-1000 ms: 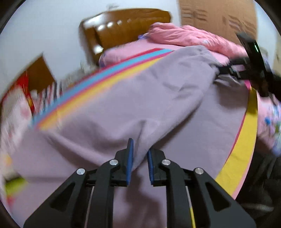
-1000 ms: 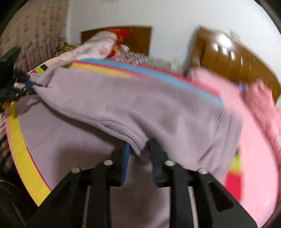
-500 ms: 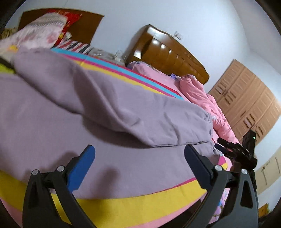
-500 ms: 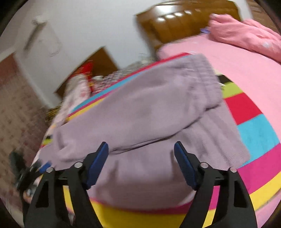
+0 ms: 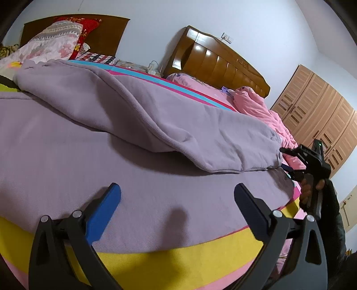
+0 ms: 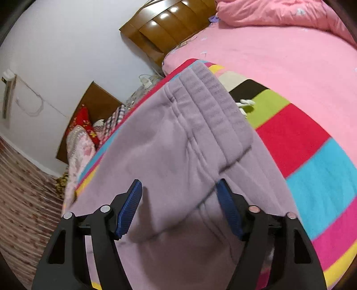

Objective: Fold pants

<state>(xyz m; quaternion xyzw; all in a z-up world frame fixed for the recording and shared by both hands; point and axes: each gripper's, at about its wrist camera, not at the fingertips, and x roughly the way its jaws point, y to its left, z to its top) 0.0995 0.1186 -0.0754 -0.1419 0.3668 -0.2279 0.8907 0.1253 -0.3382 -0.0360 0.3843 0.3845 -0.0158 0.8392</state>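
Observation:
Lilac fleece pants [image 5: 156, 116] lie on the bed, one half folded over the other. In the right wrist view their ribbed waistband [image 6: 214, 98] runs away from me. My left gripper [image 5: 177, 187] stands wide open just above the lower layer near the bed's front edge, with nothing gripped. My right gripper [image 6: 178, 185] is open too; the folded edge of the pants lies between its blue pads [image 6: 129, 207] without being pressed. In the left wrist view the right gripper [image 5: 284, 158] sits at the pants' right end, held by a hand [image 5: 308, 191].
Under the pants lies a blanket [image 6: 296, 133] striped in several bright colours, with a yellow border [image 5: 178, 258]. A pink duvet [image 6: 279, 13] is heaped at the bed's head by the wooden headboard [image 5: 223, 64]. Pillows [image 5: 55, 42] sit far left, wardrobe doors [image 5: 319, 111] right.
Both grippers have let go of the pants and opened wide. Both have rolled, so the bed now appears tilted differently. The upper half of the pants now rests on the lower half.

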